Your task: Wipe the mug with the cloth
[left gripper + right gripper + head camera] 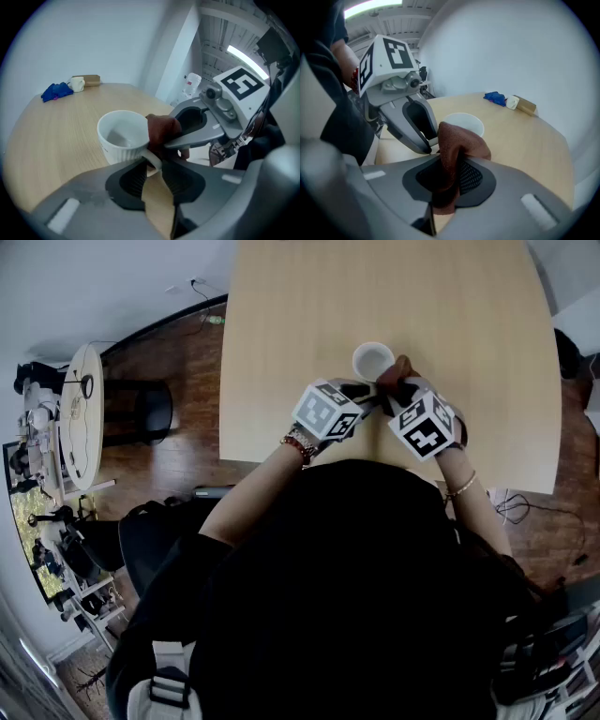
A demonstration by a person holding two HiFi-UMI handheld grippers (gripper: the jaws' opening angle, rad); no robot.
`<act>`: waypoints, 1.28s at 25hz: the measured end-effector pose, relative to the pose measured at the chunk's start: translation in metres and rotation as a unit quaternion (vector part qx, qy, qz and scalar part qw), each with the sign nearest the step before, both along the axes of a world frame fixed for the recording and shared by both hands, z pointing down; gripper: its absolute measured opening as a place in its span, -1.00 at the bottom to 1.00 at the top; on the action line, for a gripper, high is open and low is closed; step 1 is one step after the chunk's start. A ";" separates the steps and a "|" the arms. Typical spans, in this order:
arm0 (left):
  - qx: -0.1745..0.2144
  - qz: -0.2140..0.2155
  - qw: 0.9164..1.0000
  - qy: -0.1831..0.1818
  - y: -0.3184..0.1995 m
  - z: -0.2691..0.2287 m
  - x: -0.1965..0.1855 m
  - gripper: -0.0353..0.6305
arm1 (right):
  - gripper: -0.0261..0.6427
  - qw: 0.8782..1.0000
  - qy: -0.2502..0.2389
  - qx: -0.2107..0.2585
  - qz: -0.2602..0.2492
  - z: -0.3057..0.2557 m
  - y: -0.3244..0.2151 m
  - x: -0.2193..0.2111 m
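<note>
White ribbed ceramic mug (123,135), handle pinched by left gripper (152,165); right gripper (449,176), clamping brown cloth (459,140), likely needed gentle, rim-following strokes.

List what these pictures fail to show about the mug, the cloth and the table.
- Right gripper view: the cloth hides most of the mug.
- Head view: the left gripper covers the mug's handle.
- Left gripper view: the blue heap is too small to identify.
</note>
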State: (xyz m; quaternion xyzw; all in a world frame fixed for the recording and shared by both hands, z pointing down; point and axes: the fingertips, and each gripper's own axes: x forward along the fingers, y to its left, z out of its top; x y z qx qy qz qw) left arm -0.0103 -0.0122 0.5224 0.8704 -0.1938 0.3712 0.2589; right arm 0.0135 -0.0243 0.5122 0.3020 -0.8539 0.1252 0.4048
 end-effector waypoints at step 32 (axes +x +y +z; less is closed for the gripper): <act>0.025 0.212 0.971 -0.107 0.007 0.005 -0.008 -0.59 | -0.74 1.000 0.021 -0.016 -0.008 0.016 -0.022 0.022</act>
